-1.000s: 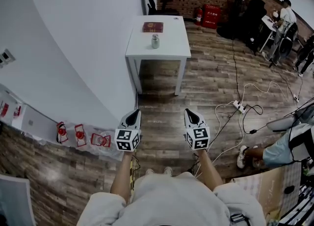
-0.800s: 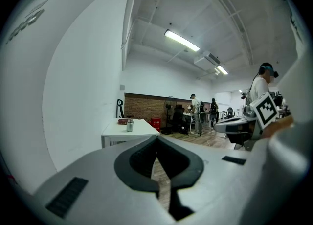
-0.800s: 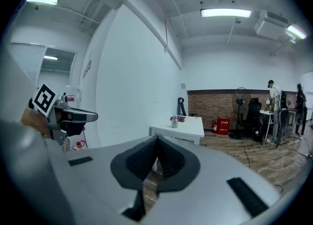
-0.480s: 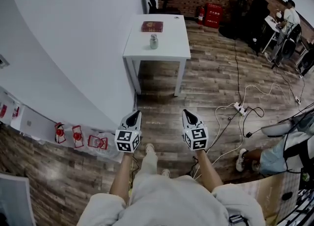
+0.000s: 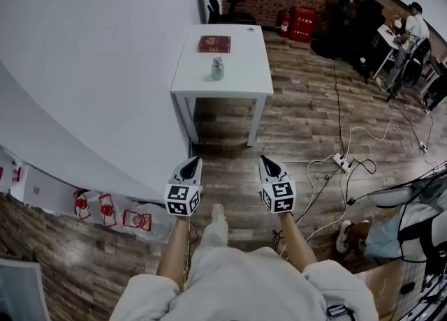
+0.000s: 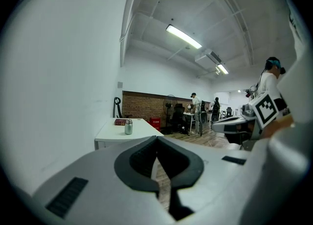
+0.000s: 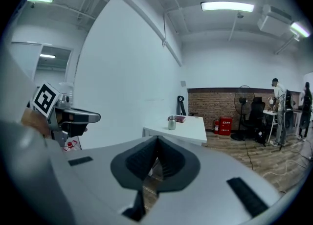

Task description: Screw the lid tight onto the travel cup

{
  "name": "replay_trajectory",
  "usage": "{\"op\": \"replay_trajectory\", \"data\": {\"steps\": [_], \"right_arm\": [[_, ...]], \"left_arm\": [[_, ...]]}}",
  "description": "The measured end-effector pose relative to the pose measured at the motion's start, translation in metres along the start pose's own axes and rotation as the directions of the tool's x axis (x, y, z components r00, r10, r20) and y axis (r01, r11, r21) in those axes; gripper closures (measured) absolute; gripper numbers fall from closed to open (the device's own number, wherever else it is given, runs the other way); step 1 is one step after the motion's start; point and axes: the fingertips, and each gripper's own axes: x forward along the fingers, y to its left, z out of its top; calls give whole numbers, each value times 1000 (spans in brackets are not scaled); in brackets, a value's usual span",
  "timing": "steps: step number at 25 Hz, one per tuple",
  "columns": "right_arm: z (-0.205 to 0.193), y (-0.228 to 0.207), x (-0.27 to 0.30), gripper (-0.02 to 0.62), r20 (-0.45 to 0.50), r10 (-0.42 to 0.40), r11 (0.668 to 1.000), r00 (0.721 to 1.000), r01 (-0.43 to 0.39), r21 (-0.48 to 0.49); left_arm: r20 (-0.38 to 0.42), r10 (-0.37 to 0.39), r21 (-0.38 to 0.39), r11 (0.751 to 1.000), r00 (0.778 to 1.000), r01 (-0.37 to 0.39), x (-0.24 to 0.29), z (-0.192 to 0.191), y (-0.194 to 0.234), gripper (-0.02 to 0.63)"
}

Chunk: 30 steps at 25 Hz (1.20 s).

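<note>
Two grippers, the left gripper point(image 5: 188, 162) and the right gripper point(image 5: 266, 160), are held side by side above the wooden floor point(image 5: 307, 117), well apart from the white surface point(image 5: 246, 75). The left fingers point(image 6: 142, 162) are fully closed, pad against pad, with nothing between them. The right fingers point(image 7: 139, 169) are likewise closed and empty. The travel cup point(image 5: 218, 69) stands upright near the middle of the surface. A red book point(image 5: 214, 44) lies flat beyond the cup, apart from it.
</note>
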Motion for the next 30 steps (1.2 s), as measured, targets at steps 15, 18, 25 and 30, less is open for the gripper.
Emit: {"op": "replay_trajectory", "data": {"steps": [15,18,25,30], "right_arm": [[71,-41,159,595,6,-29,999,1000,29,-20],[83,-47,186,595,13,-37,999,999,37,-24],[92,-52,228,595,8,-52,998,999,53,-29],[88,-55,240,595,-2,-63,998,998,63,-30]], "left_arm": [[15,-42,-1,999,999,42,134,60,110,598],[21,-55,3,998,998,55,156,70,127,598],[12,-85,0,996,996,85,192,74,155,598],[5,-103,-3,995,995,103,208,71,162,598]]}}
